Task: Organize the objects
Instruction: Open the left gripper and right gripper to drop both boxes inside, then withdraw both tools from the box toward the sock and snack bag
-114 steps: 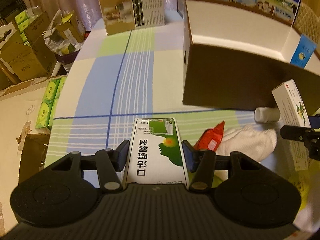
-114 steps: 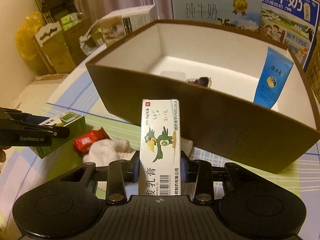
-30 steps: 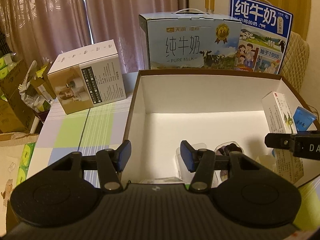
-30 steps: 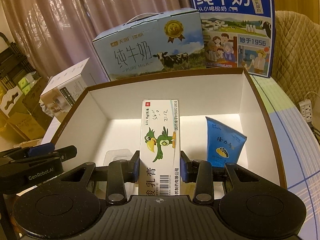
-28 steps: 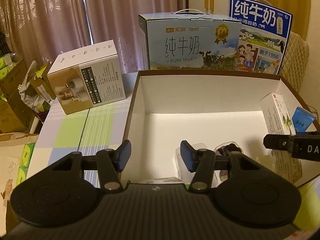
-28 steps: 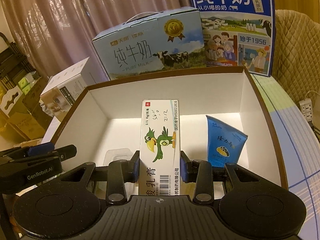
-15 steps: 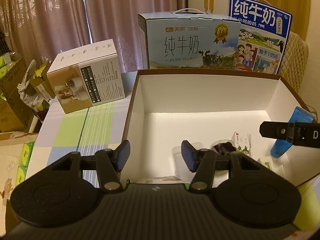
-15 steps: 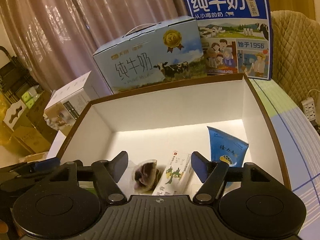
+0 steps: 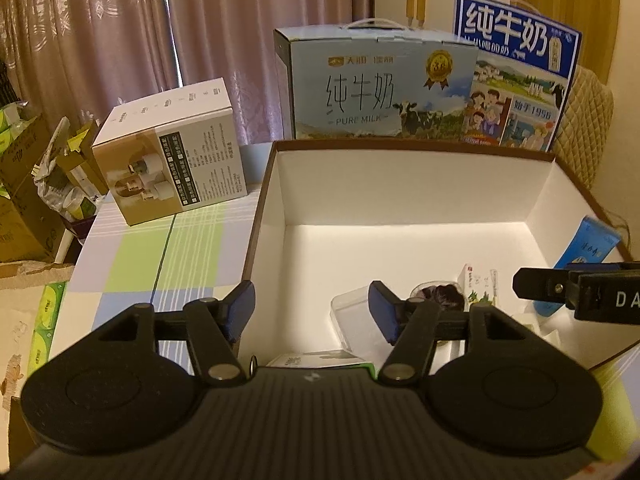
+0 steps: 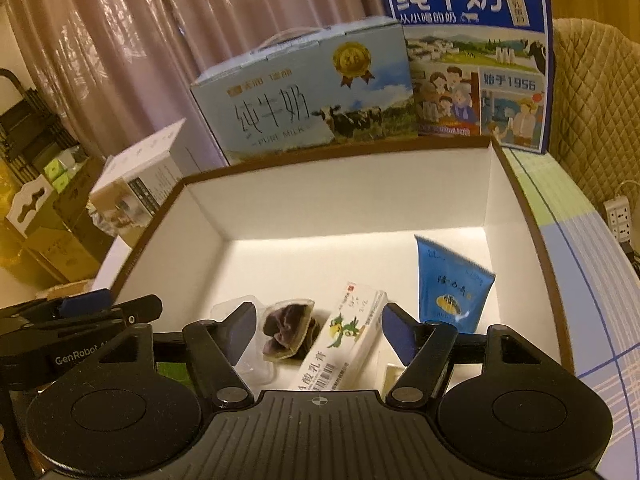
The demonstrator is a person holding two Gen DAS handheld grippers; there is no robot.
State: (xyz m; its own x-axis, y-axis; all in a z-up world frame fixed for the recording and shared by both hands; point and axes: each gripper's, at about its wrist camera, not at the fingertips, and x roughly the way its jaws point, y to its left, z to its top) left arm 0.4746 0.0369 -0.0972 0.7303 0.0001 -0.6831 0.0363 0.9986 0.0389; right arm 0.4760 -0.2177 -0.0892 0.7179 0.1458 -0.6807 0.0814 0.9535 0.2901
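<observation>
Left wrist view: the left gripper [image 9: 312, 308] hangs over the near wall of the brown storage box [image 9: 256, 216], jaws apart and empty. A green-and-white carton [image 9: 320, 359] peeks out at 6 o'clock, just under the gripper body.

Right wrist view: the right gripper [image 10: 319, 327] is likewise spread with nothing between its fingers. The ointment carton with the parrot print [image 10: 344, 340] lies on the box floor directly below, a wrapped dark snack [image 10: 286, 330] at its 9 o'clock, the blue tube [image 10: 450, 284] leaning at 2 o'clock.

The drop-off looks finished; next, both grippers should lift clear of the walls and seek any item left outside.
</observation>
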